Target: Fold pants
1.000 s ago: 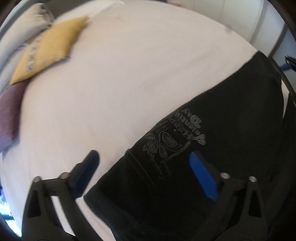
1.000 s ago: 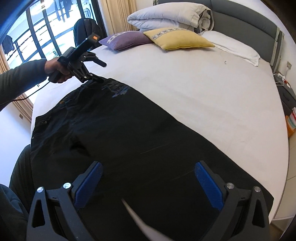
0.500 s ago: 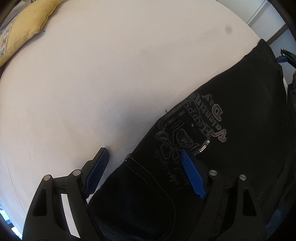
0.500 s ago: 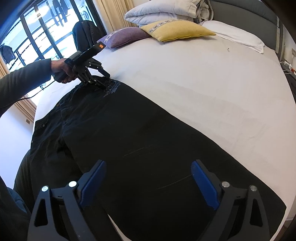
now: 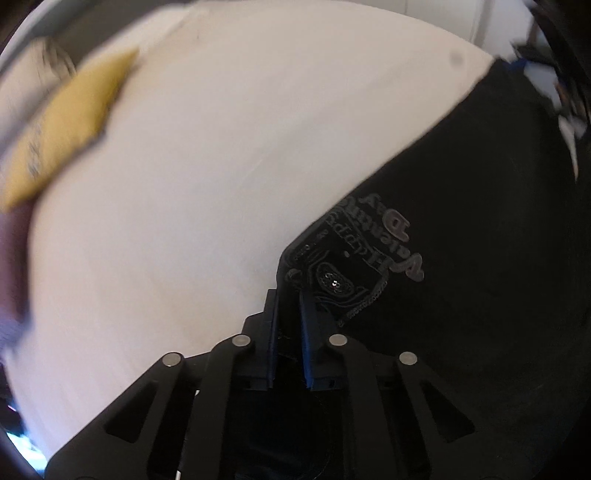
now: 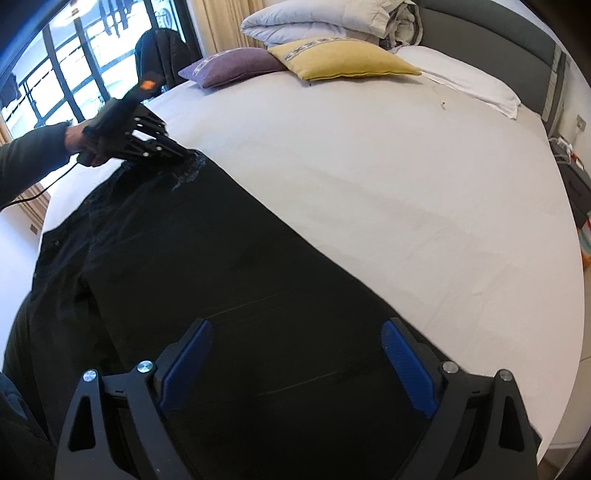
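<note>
Black pants (image 6: 221, 277) lie spread flat on the white bed sheet (image 6: 406, 166), waist toward the window. In the left wrist view my left gripper (image 5: 290, 295) is shut on the pants' (image 5: 461, 221) far edge, right beside a silver printed design (image 5: 354, 258). A fold of the cloth stands up between its blue pads. The right wrist view shows that same left gripper (image 6: 188, 157), held by a hand (image 6: 79, 142), biting the cloth near the waist. My right gripper (image 6: 295, 332) hovers open over a trouser leg, with nothing between its fingers.
At the head of the bed lie a yellow pillow (image 6: 340, 61), a purple pillow (image 6: 236, 66), a white pillow (image 6: 465, 79) and a folded duvet (image 6: 325, 22). A grey headboard (image 6: 491, 40) runs behind them. A window (image 6: 55, 66) is at the left, a nightstand (image 6: 576, 177) at the right.
My left gripper has sunk onto the pants' edge and shut on the cloth by the print. The right gripper has drifted along the leg, still wide open.
</note>
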{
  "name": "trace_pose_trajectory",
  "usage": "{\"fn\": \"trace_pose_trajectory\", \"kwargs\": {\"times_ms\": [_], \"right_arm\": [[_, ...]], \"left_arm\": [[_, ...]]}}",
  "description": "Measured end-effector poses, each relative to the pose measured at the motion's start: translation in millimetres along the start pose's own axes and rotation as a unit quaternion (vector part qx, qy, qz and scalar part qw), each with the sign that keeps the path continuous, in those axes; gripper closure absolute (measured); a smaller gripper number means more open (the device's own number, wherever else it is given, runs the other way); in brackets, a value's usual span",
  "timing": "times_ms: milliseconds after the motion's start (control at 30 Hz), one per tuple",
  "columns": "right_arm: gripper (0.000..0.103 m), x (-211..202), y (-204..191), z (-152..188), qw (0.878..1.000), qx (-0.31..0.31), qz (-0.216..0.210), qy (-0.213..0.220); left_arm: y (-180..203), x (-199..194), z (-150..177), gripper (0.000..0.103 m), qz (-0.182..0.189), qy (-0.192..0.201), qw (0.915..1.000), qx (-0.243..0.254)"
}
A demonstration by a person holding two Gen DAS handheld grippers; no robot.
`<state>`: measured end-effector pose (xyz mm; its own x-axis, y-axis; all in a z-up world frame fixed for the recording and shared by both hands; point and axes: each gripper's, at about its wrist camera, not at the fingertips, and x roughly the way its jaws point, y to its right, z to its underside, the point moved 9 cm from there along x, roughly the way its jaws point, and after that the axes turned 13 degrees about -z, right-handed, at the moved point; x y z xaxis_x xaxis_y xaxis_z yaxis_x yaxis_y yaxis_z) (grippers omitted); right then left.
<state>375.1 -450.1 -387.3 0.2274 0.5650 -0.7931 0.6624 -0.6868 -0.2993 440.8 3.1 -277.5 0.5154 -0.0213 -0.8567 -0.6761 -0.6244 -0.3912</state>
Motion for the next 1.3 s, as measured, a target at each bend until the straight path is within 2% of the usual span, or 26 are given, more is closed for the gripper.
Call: {"fn": "trace_pose_trajectory", "kwargs": {"times_ms": [33,133,200,267,367,500,533,667,833,867,933,1000,1133,1300], "right_arm": [[0.010,2,1,-2,1.000,-0.007,-0.003,-0.001],[0.016,8,5,-8,1.000,-0.026,0.009,-0.013],[0.024,13,6,-12,0.999,-0.045,0.013,-0.025],[0.025,20,10,-17,0.997,-0.060,0.025,-0.037],[0.028,28,17,-23,0.996,-0.064,0.033,-0.048],[0.033,38,25,-30,0.996,-0.060,0.034,-0.056],[0.033,40,29,-28,0.995,-0.063,0.036,-0.064],[0.037,49,43,-21,0.992,-0.067,0.052,-0.090],[0.040,51,48,-20,0.992,-0.072,0.043,-0.094],[0.045,50,48,-19,0.992,-0.071,0.038,-0.095],[0.056,50,45,-20,0.992,-0.072,0.029,-0.098],[0.089,51,41,-20,0.991,-0.079,0.027,-0.107],[0.094,47,35,-16,0.989,-0.070,0.040,-0.127],[0.096,23,20,-20,0.988,-0.095,0.069,-0.099]], "left_arm": [[-9,-5,1,0.097,-0.014,0.008,0.9998,0.007],[-1,-20,3,0.097,-0.053,0.045,0.9976,0.010],[-4,-34,10,0.097,-0.071,0.071,0.9949,0.011],[-29,-49,20,0.097,-0.086,0.088,0.9923,0.012],[-25,-67,28,0.097,-0.102,0.118,0.9877,0.007],[-40,-80,25,0.097,-0.132,0.150,0.9798,0.008],[-33,-93,34,0.097,-0.136,0.153,0.9788,0.009],[-33,-106,42,0.097,-0.147,0.172,0.9740,0.010],[-21,-132,49,0.097,-0.152,0.192,0.9697,0.001],[-7,-147,57,0.097,-0.153,0.193,0.9693,0.000],[-4,-145,57,0.097,-0.153,0.188,0.9702,0.000],[-2,-143,58,0.097,-0.155,0.184,0.9707,0.001],[-3,-141,56,0.097,-0.154,0.182,0.9710,-0.006],[-2,-151,62,0.098,-0.155,0.186,0.9701,-0.008]]}}
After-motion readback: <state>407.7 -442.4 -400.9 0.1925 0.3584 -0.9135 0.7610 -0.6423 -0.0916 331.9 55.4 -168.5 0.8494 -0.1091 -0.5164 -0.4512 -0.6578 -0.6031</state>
